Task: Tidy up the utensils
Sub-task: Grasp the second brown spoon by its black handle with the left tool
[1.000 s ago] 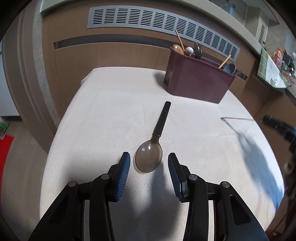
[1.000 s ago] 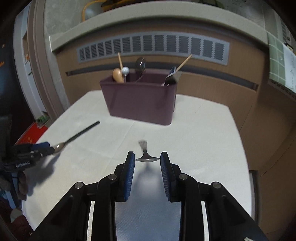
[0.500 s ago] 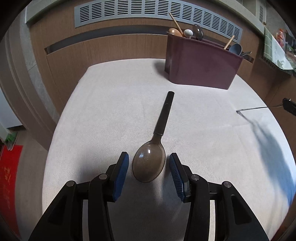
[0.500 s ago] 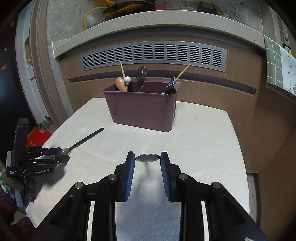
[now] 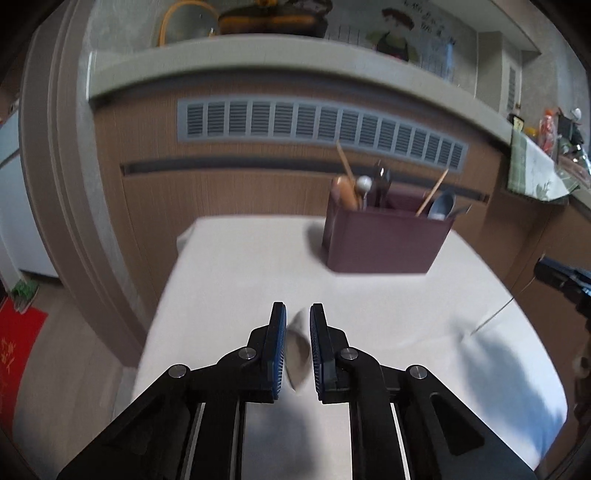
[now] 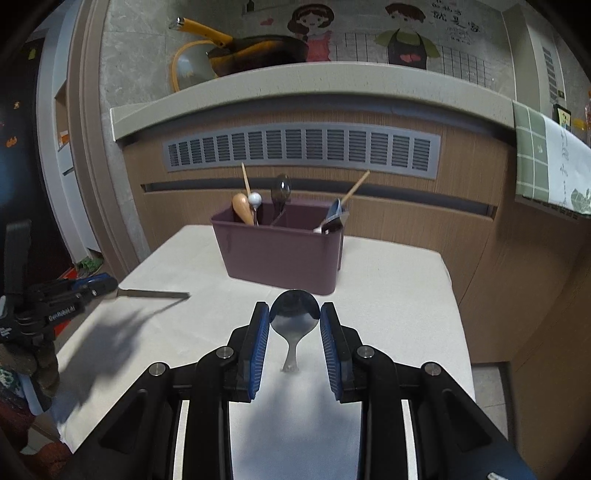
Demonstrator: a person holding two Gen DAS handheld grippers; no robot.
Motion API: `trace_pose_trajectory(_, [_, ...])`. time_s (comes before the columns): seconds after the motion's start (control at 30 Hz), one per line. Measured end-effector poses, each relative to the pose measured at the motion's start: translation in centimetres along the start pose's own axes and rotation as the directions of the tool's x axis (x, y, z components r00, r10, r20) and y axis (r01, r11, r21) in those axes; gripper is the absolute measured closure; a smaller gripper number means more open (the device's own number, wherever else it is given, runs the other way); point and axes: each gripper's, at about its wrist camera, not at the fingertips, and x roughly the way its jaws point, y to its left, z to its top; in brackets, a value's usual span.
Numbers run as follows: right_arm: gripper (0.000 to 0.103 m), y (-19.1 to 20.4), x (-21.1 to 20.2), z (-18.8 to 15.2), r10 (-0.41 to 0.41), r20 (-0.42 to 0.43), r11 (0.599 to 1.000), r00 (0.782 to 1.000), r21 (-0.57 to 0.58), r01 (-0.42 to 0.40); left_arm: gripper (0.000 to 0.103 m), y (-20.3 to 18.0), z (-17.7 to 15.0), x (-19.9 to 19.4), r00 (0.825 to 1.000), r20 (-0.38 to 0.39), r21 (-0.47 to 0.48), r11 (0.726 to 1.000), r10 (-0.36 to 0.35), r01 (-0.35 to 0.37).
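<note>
Left gripper (image 5: pixel 297 345): fingers newly closed on black-handled spoon (image 5: pixel 297 350), now lifted; right gripper (image 6: pixel 294 341) pinching steel spoon (image 6: pixel 294 314); both ready for caddy (image 6: pixel 280 254).

Steel spoon (image 6: pixel 294 317) bowl-up, lifted; maroon caddy (image 6: pixel 280 254) holds utensils.

Wood-panelled counter front (image 6: pixel 369 206), grey vent grille (image 6: pixel 301 149), cartoon wall tiles (image 6: pixel 406 33) (two figures), red mat (image 5: pixel 16 332)

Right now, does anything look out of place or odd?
Nothing spilled or damaged. One oddity: the right gripper pinches the metal spoon by its bowl edges, handle hanging down. The left gripper also seems to hold the second spoon by its bowl, though that view is blurred.
</note>
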Motion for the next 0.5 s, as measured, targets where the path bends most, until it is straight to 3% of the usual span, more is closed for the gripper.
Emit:
trace_pose_trajectory(0.13, [0.077,0.6,-0.5,0.9,0.017,0.020,1.000,1.000,-0.009,-0.016,0.092,-0.8,1.3,-0.4,1.000,0.019,0.021,1.000,-0.010,0.010])
trace_pose_trajectory(0.3, [0.077,0.7,-0.4,0.7,0.030,0.004,1.000,1.000,-0.001,-0.030,0.094,-0.2,0.8,-0.2,0.999,-0.020,-0.003,0.999,-0.032,0.032])
trace_pose_trajectory(0.4, [0.077,0.4,-0.4,0.6,0.019,-0.004,1.000,1.000,0.007,-0.019,0.092,0.4,-0.1,1.2,0.993,-0.099,-0.043,0.997,-0.061,0.057])
trace_pose_trajectory(0.5, [0.077,0.2,-0.4,0.5,0.019,-0.005,1.000,1.000,0.010,-0.019,0.089,0.7,-1.3,3.6,0.976,-0.192,-0.084,0.993,-0.102,0.087])
